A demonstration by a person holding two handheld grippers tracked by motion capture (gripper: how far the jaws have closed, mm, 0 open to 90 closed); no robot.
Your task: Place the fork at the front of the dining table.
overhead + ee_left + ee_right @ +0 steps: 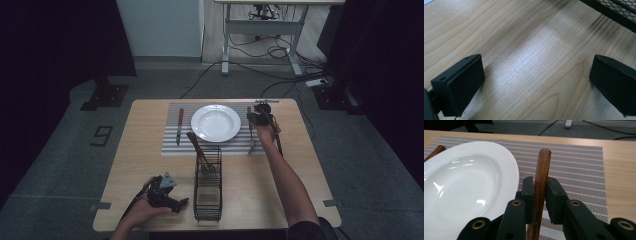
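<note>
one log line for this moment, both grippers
left gripper: open, low over table | right gripper: shut on fork handle, over mat right of plate

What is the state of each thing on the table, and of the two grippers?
Right gripper: shut on the wooden handle of a fork, over the placemat.
Left gripper: open, nothing between the jaws, low over the bare table.
Plate: empty, upright on the placemat.
Knife: lying flat on the placemat, left of the plate.
Wire basket: standing on the table, one wooden-handled utensil leaning in it.
</note>
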